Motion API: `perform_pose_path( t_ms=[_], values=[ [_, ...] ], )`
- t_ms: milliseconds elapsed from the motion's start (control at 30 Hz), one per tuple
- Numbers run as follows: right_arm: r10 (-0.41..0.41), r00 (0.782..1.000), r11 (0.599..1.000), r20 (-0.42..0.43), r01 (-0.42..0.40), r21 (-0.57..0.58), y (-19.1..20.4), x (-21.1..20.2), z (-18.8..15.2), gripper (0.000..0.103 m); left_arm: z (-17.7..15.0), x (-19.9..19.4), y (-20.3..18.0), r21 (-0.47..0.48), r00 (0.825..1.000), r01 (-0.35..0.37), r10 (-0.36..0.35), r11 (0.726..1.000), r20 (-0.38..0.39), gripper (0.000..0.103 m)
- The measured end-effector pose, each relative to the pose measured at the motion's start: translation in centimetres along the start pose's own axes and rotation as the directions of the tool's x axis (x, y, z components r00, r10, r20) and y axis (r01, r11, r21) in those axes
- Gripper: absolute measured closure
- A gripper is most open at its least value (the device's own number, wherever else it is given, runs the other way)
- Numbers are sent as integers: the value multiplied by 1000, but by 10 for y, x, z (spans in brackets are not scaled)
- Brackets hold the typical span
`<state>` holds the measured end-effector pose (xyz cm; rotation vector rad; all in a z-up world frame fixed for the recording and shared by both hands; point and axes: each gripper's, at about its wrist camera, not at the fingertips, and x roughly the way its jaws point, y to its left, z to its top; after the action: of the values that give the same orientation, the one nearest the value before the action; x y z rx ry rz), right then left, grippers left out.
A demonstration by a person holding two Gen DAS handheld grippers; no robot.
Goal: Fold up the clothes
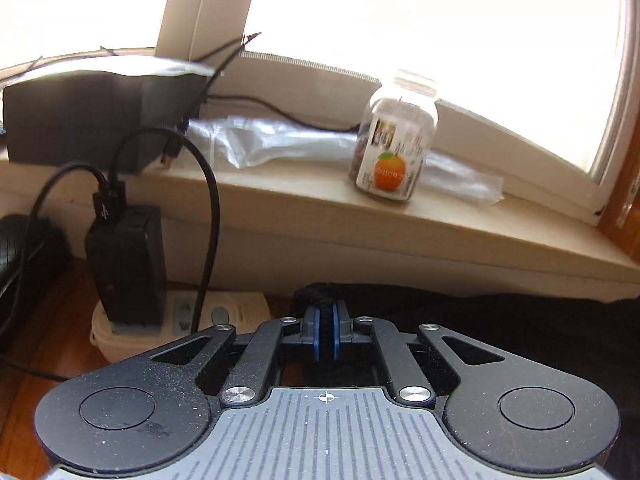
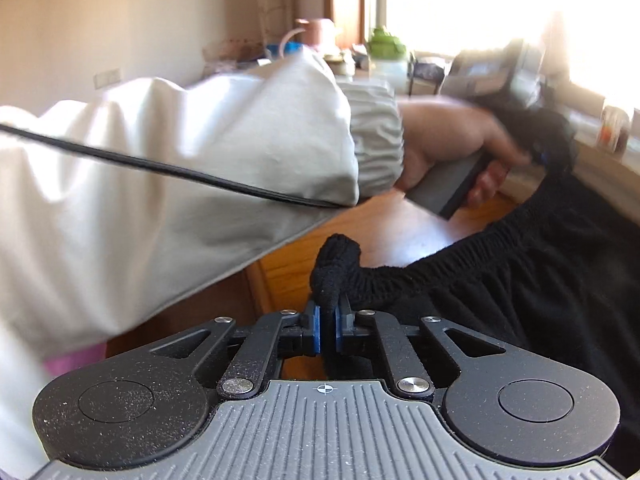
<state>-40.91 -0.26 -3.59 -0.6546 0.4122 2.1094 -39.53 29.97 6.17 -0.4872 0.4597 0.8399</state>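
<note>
Pinching the black garment point(image 2: 520, 280) at its elastic waistband, the right gripper point(image 2: 327, 334) is clamped on one bunched end; farther along that waistband the left gripper point(image 1: 326, 334) is clamped too. Tension should be kept even over the wooden table point(image 2: 288, 264).

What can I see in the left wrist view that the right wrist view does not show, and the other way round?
Only the left wrist view shows the power strip with the black adapter, and the plastic bag beside the jar on the sill.

Only the right wrist view shows the white sleeve, the hand and the elastic waistband.

Both show a gripper shut on the black garment: left gripper, right gripper.
</note>
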Motion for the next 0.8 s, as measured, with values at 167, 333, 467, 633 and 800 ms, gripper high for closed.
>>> perform_pose_path(
  t_ms=[167,333,467,633,800],
  values=[
    [-31,999,999,36,30,35,-10,-15,-7,60,-10,-24,-3,76,1000,-31,31,997,7,64],
    [-164,980,986,109,160,47,-27,-69,-21,59,-22,-61,-22,149,999,-3,-4,989,48,49],
    [-321,939,945,126,308,112,-63,-120,-55,59,-25,-79,-62,219,994,82,-97,972,57,39],
    [-489,868,855,89,456,247,-112,-180,-118,58,-32,-83,-116,291,976,200,-215,936,22,36],
    [-623,782,738,26,576,351,-147,-228,-172,58,-50,-63,-186,386,953,298,-296,873,-68,36]
  ],
)
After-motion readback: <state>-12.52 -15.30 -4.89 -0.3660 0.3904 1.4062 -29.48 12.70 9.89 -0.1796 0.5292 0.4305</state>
